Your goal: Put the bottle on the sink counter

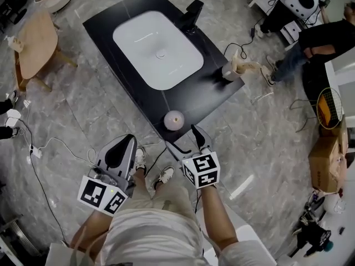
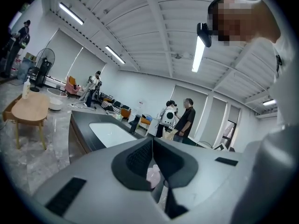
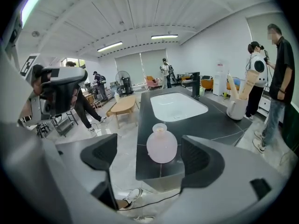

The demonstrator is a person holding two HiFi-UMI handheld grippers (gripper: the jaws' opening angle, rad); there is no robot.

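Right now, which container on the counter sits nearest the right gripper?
The pink bottle, at the near edge before the right gripper; the white holder stands farther.

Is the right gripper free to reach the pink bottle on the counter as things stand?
Probably yes. The right gripper's jaws stand apart, the bottle stands upright near the counter's near corner, straight ahead of them, and nothing lies between.

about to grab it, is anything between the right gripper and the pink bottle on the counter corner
Nothing visible stands in the way. The right gripper is open and faces the bottle straight on. The bottle stands alone on the near corner of the sink counter, short of the jaws.
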